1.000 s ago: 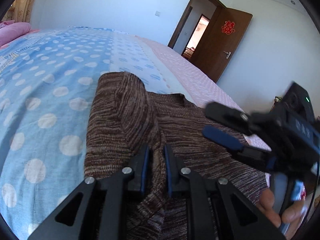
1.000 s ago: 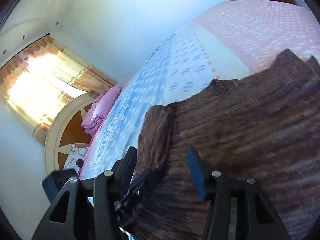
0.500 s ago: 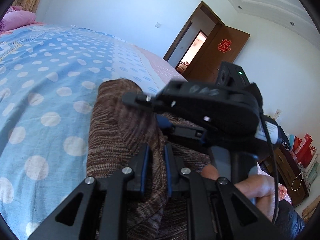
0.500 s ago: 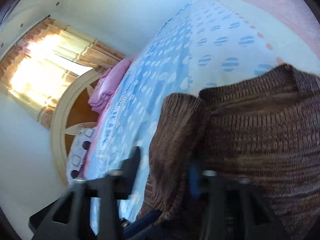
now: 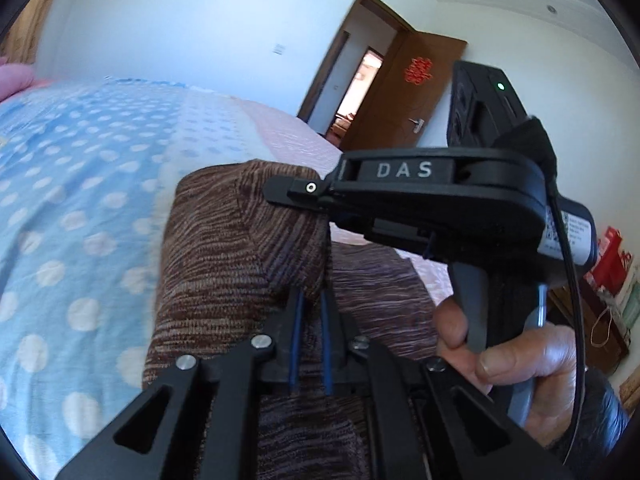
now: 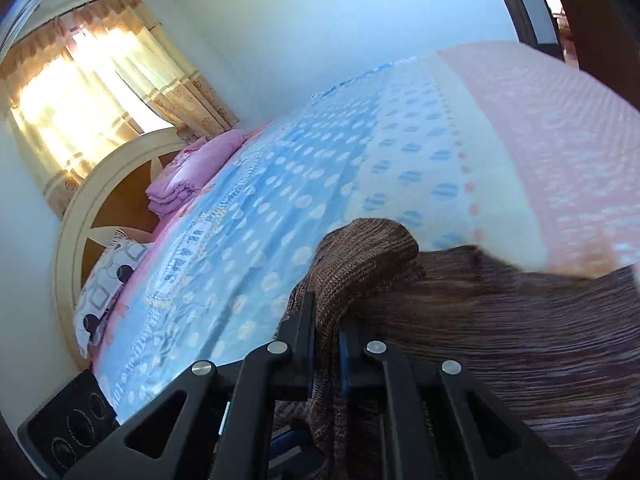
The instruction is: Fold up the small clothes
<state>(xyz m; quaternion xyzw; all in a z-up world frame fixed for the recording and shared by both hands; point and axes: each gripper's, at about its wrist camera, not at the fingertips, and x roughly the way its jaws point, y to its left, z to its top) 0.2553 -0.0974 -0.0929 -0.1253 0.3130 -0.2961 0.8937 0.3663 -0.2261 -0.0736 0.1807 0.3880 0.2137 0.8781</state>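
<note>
From the left wrist, the left gripper [image 5: 310,320] pinched a fold of the brown sweater [image 5: 240,264] on the bed [image 5: 80,184]. From the right wrist, the right gripper [image 6: 326,320] clamped the sweater's raised edge.

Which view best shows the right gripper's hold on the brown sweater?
The right wrist view: the right gripper pinches a fold of the brown sweater between its fingers. The left wrist view shows it only side-on, fingertips hidden behind knit.
</note>
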